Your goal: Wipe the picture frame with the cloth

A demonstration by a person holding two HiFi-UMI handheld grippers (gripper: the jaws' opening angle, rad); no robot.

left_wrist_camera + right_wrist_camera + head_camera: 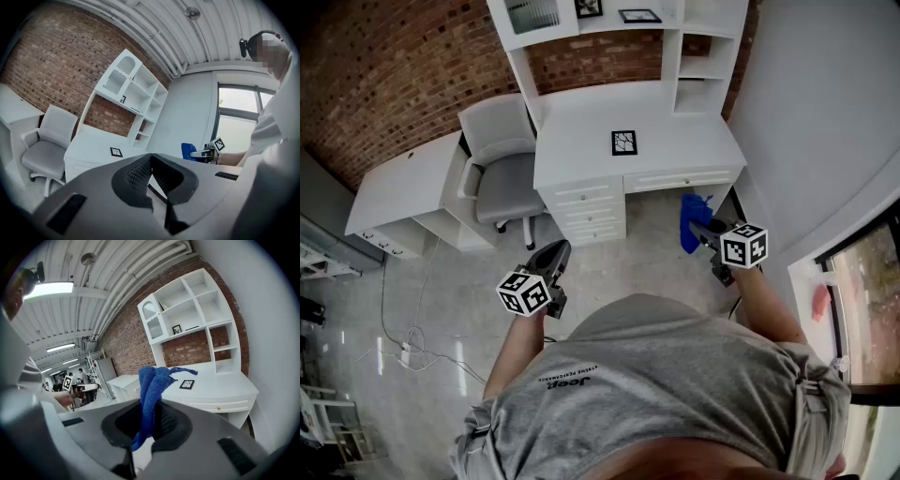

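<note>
A small black picture frame (623,142) lies flat on the white desk (581,150); it also shows as the frame (116,152) in the left gripper view and the frame (187,384) in the right gripper view. My right gripper (698,228) is shut on a blue cloth (692,220), which sticks up between its jaws as the cloth (151,397). My left gripper (555,255) is shut with nothing in it, its jaws meeting at the gripper (151,174). Both grippers hang over the floor, well short of the desk.
A grey office chair (502,169) stands left of the desk, with a second white desk (403,187) beyond it. A white shelf unit (609,28) on the desk holds two more small frames. A wall and window close in at right. Cables (412,342) lie on the floor.
</note>
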